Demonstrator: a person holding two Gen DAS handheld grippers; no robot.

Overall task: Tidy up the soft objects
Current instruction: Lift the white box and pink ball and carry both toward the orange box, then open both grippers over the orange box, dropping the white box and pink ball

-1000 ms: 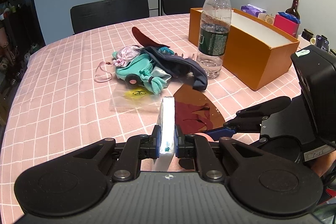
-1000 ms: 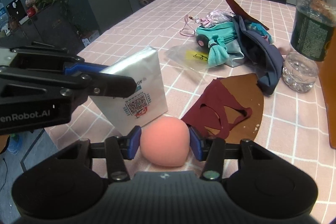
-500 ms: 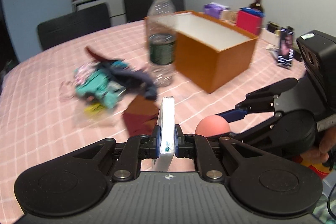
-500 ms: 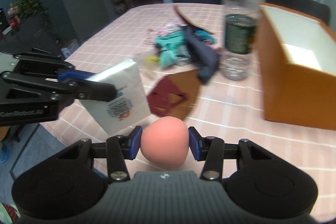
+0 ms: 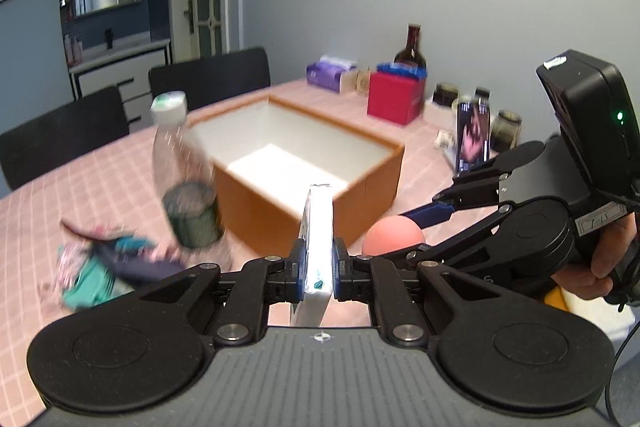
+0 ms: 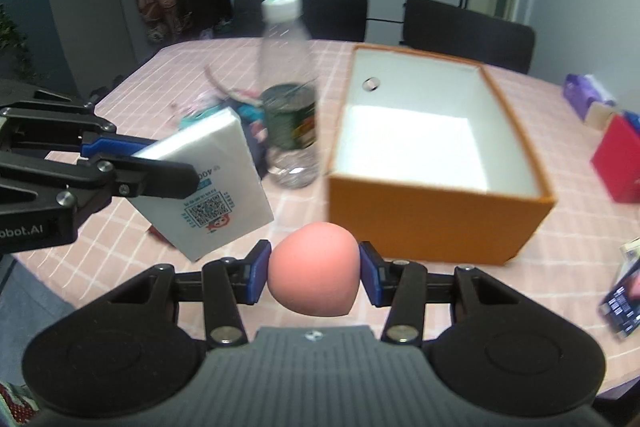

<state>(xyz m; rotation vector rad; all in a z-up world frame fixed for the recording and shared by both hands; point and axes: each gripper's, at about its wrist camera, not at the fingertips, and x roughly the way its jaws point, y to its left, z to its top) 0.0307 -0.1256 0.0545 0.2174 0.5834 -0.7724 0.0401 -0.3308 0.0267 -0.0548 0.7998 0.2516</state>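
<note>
We work at a round table (image 6: 420,279) covered in a pink checked cloth, where an open orange cardboard box with a white lining (image 6: 436,215) stands empty just ahead of us, seemingly the place meant for the soft things. A clear plastic water bottle with a dark green label (image 6: 290,115) stands just to its left, and beyond the bottle a heap of teal, navy and pink fabric items (image 5: 104,259) lies unsorted on the cloth, blurred in both views.

Our left tool (image 5: 318,269) pinches a flat white tissue packet printed with a square code (image 6: 212,183) on edge across its thin sides, a grip that suits so slim a thing. Our right tool (image 6: 314,281) clamps a salmon-pink, egg-shaped foam sponge (image 6: 314,269) across its widest part, its blue pads (image 6: 256,277) pressing both flanks. Both loads hang clear above the table near the box's front wall, side by side, likely so that each can be dropped inside in one trip.
</note>
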